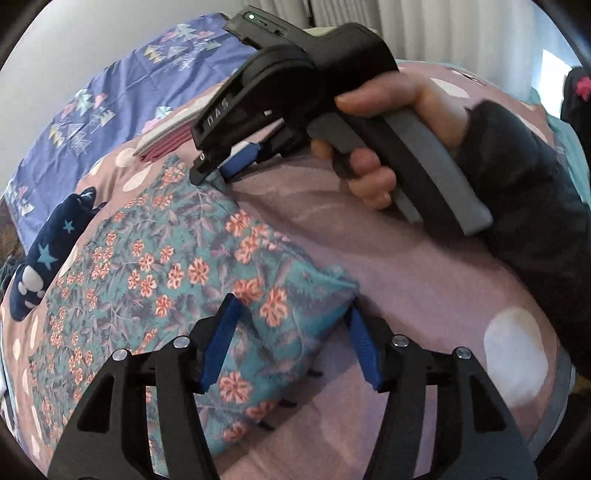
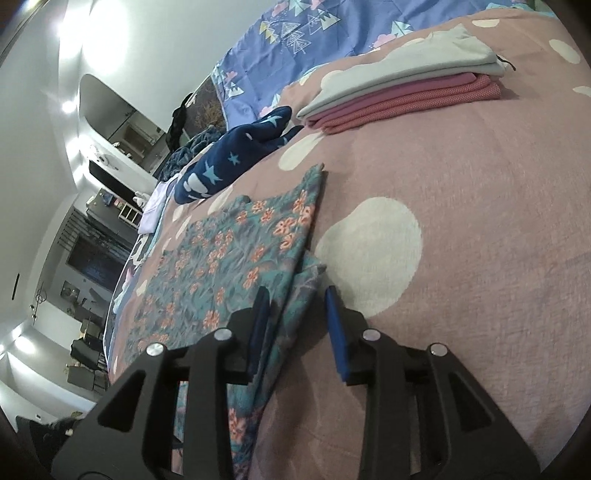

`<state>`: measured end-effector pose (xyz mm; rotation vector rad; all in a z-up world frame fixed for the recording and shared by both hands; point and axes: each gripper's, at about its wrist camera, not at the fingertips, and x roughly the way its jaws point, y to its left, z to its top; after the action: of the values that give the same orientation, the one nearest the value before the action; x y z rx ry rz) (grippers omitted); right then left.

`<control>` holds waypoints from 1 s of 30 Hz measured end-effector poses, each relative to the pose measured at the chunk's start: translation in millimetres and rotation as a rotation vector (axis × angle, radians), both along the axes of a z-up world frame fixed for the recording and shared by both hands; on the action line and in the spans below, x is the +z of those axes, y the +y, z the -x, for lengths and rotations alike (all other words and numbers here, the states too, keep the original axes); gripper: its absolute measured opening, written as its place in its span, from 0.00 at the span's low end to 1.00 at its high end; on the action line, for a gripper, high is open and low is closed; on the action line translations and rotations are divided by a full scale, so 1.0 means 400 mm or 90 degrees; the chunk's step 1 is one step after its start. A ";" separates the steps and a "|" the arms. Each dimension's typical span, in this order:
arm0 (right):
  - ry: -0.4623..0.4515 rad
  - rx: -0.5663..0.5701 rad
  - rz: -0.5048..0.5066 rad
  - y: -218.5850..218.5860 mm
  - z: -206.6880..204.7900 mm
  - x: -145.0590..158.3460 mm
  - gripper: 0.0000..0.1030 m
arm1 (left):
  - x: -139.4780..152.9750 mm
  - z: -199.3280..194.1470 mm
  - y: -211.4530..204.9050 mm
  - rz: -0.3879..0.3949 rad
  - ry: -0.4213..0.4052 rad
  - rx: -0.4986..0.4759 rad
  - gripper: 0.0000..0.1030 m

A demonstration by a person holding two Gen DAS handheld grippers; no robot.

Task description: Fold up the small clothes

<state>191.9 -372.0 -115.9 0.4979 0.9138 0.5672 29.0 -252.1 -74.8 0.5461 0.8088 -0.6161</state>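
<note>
Floral garment [image 1: 155, 266] lying folded flat on the pink spotted bedspread [image 1: 406, 266], teal with orange flowers. Left gripper [image 1: 291, 343] down at its near corner, blue fingers [image 1: 221, 347] spread apart, corner sitting between them but not pinched. Right gripper [image 2: 297, 328] at the opposite edge of the same piece, fingers [image 2: 338, 332] parted too, cloth edge lying loose between them, nothing clamped. Hand [image 1: 388, 147] in a dark sleeve wrapped round that gripper's handle. Further back: navy star-print piece [image 2: 229, 162] bunched just beyond the floral one, then a neat stack of folded clothes [image 2: 402, 92], grey on top of pink. Blue patterned sheet [image 2: 332, 33] behind all that.
</note>
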 end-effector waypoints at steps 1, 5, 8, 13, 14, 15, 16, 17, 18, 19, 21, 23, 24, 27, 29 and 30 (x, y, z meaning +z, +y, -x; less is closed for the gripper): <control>-0.003 -0.002 0.003 0.004 0.001 0.001 0.31 | 0.004 0.000 0.001 0.003 -0.004 0.005 0.58; -0.018 -0.013 0.012 0.012 0.004 0.000 0.19 | 0.013 0.007 -0.008 0.014 -0.013 0.003 0.50; -0.031 -0.034 -0.001 0.010 0.001 0.007 0.04 | 0.024 0.010 -0.014 0.030 0.005 -0.007 0.09; -0.082 -0.077 -0.021 -0.009 0.011 0.053 0.02 | 0.039 0.012 -0.022 0.038 0.007 -0.039 0.08; -0.067 -0.085 -0.008 -0.011 -0.002 0.039 0.02 | 0.028 0.014 -0.026 0.034 0.016 -0.043 0.08; -0.042 -0.089 -0.002 -0.015 -0.014 0.017 0.02 | 0.010 0.012 -0.031 0.029 0.027 -0.044 0.08; -0.020 -0.092 -0.001 -0.019 -0.023 -0.001 0.02 | -0.013 0.010 -0.035 0.024 0.036 -0.041 0.08; -0.001 -0.089 -0.011 -0.027 -0.029 -0.018 0.02 | -0.024 0.010 -0.036 0.022 0.039 -0.040 0.08; 0.001 -0.086 -0.022 -0.032 -0.029 -0.018 0.02 | -0.029 0.011 -0.036 0.024 0.039 -0.038 0.08; -0.006 -0.083 -0.037 -0.038 -0.025 -0.012 0.03 | -0.030 0.010 -0.035 0.028 0.039 -0.036 0.08; -0.018 -0.081 -0.047 -0.043 -0.017 -0.006 0.08 | -0.024 0.004 -0.028 0.039 0.048 -0.035 0.09; -0.007 -0.089 -0.068 -0.057 -0.016 -0.009 0.17 | -0.025 0.002 -0.023 0.042 0.052 -0.036 0.09; 0.005 -0.082 -0.091 -0.065 -0.018 -0.012 0.23 | -0.027 0.002 -0.022 0.043 0.051 -0.036 0.09; 0.016 -0.050 -0.115 -0.068 -0.010 -0.002 0.39 | -0.033 -0.005 -0.017 0.052 0.054 -0.031 0.09; 0.018 -0.021 -0.062 -0.038 -0.012 0.001 0.40 | -0.035 -0.009 -0.014 0.062 0.059 -0.030 0.09; 0.010 -0.014 -0.028 -0.018 -0.014 0.001 0.31 | -0.035 -0.011 -0.013 0.065 0.062 -0.031 0.09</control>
<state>197.5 -379.2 -115.6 0.5516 0.9117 0.5654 33.3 -257.2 -89.0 0.4454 0.8533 -0.7288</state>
